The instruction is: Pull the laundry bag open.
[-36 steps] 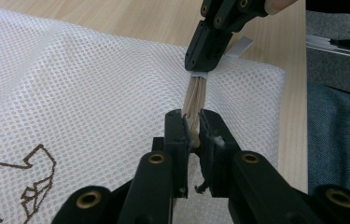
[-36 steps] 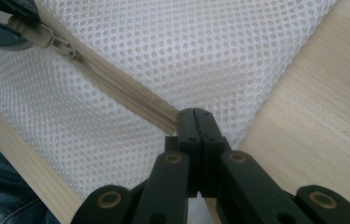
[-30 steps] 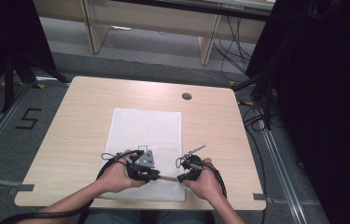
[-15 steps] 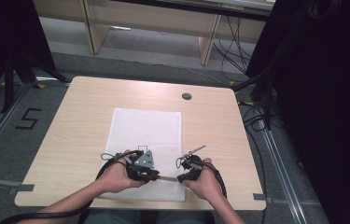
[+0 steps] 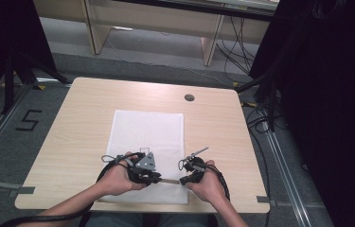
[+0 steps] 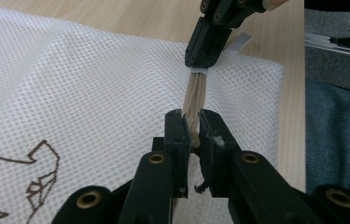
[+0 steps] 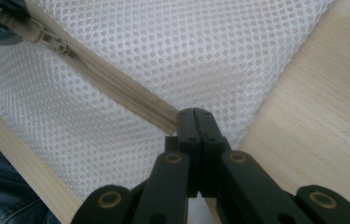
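Both grippers stay clamped on the zipper (image 7: 116,86); seemingly nothing has moved

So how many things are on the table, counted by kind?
White mesh bag: 1
Beige zipper on the bag: 1
Black grippers: 2, the left gripper and the right gripper, each pinching the zipper
Round grey cap in the table: 1
Total: 5

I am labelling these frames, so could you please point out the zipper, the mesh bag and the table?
zipper (image 7: 116,88): right gripper view, mid tape.
mesh bag (image 5: 146,130): high view, bare middle.
table (image 5: 85,109): high view, bare top left of the bag.
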The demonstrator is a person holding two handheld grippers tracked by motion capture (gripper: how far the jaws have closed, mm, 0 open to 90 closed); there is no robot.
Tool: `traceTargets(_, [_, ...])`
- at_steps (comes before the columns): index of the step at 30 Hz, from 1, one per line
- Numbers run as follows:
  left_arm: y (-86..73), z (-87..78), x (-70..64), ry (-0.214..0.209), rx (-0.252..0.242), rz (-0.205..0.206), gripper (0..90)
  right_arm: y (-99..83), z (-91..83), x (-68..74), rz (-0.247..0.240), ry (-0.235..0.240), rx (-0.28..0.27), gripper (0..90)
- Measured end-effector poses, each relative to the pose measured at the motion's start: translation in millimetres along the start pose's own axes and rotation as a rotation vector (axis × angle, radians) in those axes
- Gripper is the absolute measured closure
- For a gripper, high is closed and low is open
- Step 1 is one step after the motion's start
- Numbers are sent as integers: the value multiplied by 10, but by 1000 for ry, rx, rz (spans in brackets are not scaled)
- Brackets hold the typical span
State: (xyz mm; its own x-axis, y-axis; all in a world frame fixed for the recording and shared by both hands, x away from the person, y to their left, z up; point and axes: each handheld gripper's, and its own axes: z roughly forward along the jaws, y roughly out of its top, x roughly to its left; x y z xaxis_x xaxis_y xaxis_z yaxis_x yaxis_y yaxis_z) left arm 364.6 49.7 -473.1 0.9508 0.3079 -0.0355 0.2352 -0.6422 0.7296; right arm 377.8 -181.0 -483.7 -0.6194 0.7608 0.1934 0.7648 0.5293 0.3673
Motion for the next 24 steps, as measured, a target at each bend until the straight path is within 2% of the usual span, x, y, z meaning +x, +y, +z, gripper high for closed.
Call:
traceTargets(2, [-9, -11, 0, 1, 1, -10, 818, 2, -1, 0, 1, 2, 2, 900])
traceTargets(7, [-11, -18, -6, 3, 2, 3, 818, 3, -2, 6, -1, -3, 3, 900])
traceTargets(8, [-7, -19, 7, 2, 0, 20, 818, 2, -3, 9, 4, -2, 4, 900])
traceTargets(11, [-12, -18, 0, 2, 2, 4, 818, 4, -2, 3, 0, -1, 4, 900])
traceTargets(12, [-7, -20, 10, 1, 2, 24, 818, 4, -2, 4, -1, -2, 3, 900])
traceTargets(13, [-10, -20, -4, 1, 2, 2, 818, 3, -2, 3, 0, -1, 3, 900])
traceTargets(14, [-7, -29, 8, 7, 11, 23, 818, 3, -2, 3, 1, -1, 3, 900])
traceTargets(15, [-12, -30, 3, 0, -2, -2, 818, 1, -1, 2, 1, 0, 1, 900])
traceTargets(24, [-29, -47, 2, 3, -4, -3, 818, 2, -2, 11, 7, 0, 5, 900])
